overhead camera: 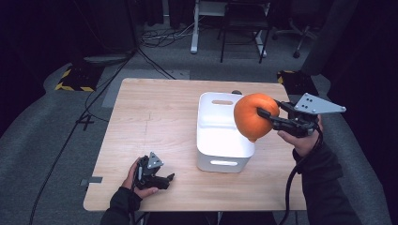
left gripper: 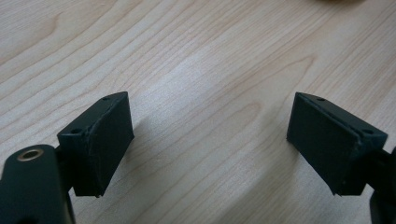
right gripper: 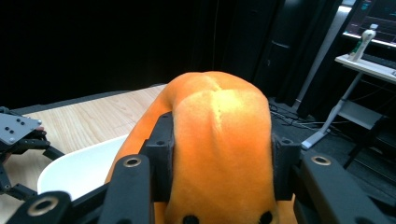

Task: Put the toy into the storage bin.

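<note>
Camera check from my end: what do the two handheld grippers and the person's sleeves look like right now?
Both are black two-jaw tools. The left gripper and right gripper each carry a grey three-cornered plate with small holes. Flat rectangular black pads sit on arms with brass-ringed holes. A black cable trails from the right one. Both sleeves are dark.

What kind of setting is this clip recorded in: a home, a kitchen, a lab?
Most likely a lab or recording studio, not a home: dark curtains ring the wooden table, cables run over grey carpet, and a desk with a monitor stands behind.

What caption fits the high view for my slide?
Right hand-held gripper holds an orange pumpkin above a white bin; left hand-held gripper rests open.
</note>
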### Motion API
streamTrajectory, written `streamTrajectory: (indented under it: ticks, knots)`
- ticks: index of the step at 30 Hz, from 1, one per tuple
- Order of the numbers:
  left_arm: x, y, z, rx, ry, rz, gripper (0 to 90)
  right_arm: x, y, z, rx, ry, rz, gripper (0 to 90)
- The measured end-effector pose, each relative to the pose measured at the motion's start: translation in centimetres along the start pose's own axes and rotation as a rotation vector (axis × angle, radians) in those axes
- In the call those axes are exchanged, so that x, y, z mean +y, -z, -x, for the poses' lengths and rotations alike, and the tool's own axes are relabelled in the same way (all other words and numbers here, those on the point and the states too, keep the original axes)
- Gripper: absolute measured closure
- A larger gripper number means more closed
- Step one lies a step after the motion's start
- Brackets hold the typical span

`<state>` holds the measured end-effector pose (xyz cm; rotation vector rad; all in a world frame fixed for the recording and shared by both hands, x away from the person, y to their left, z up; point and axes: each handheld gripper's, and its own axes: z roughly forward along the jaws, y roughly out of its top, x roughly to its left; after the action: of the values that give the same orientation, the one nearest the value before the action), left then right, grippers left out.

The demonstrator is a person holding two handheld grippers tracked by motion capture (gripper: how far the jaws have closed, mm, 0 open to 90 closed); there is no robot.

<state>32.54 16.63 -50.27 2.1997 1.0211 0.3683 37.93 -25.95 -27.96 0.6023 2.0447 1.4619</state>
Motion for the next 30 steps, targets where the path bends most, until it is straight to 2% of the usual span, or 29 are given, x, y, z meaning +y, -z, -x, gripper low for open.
streamTrajectory:
  ticks: [12,25,30]
  knots:
    - [0.0,0.0,0.0,0.0,0.0,-0.001,14.6,-0.4,-1.2,-0.9,0.033,-0.004,-0.011,55.1]
    - [0.0,0.0,0.0,0.0,0.0,0.0,14.6,-1.8,-2.5,-1.6,0.063,-0.024,-0.041,54.6]
    - [0.0,0.0,0.0,0.0,0.002,0.001,14.6,-2.1,-2.7,-1.7,0.071,-0.02,-0.036,54.3]
